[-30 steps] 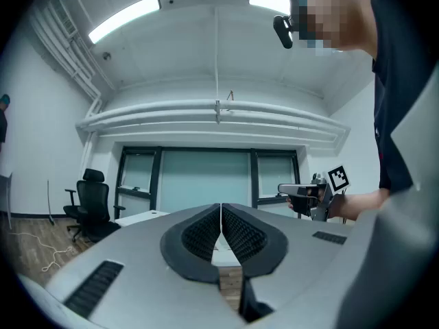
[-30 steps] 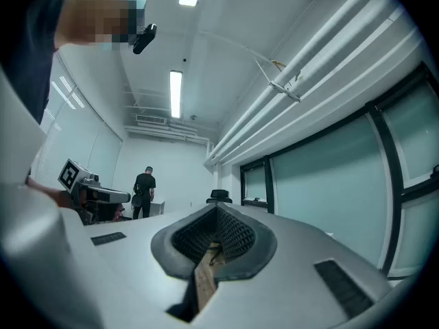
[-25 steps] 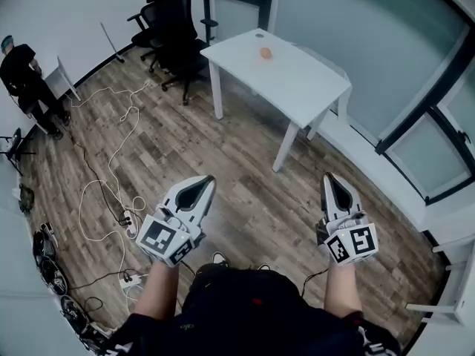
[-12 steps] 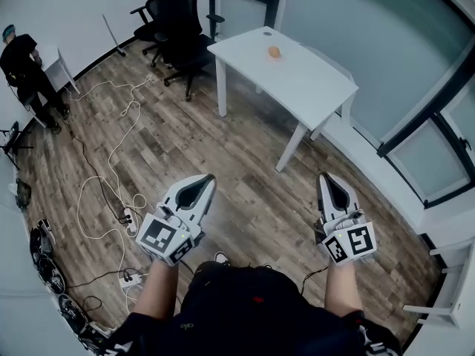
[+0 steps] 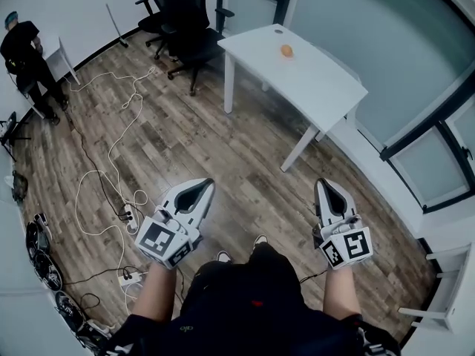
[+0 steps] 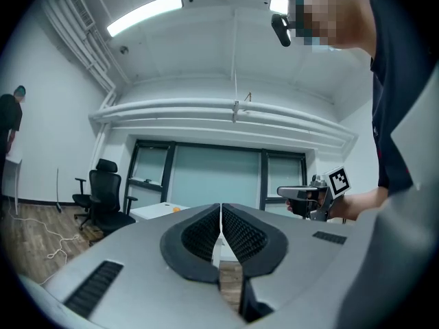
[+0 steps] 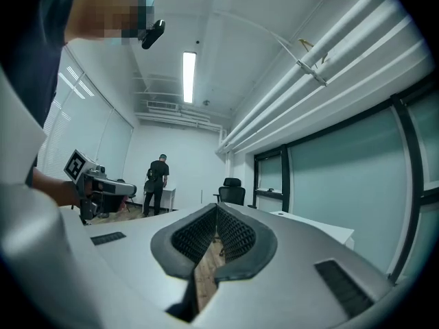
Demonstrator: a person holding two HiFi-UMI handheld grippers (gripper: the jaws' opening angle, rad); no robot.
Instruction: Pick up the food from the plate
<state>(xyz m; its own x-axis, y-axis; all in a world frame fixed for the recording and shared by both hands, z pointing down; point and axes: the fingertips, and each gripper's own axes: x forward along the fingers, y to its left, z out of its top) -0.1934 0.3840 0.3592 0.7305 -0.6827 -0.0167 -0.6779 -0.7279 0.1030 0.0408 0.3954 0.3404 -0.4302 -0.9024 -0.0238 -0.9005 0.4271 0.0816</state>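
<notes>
A small orange piece of food lies on the white table far ahead; I cannot make out a plate under it. In the left gripper view the food is a tiny orange dot on the distant table. My left gripper and right gripper hang at waist height above the wooden floor, far short of the table. Both are shut with nothing between the jaws. Each gripper view shows its own pads meeting, the left gripper and the right gripper.
Black office chairs stand left of the table. White cables and a power strip lie on the floor at left. A person in black stands by the far left wall. Glass partitions run along the right.
The table and the orange food have slid right and slightly down in the head view as I walk on. Both grippers stay shut and keep their places.
</notes>
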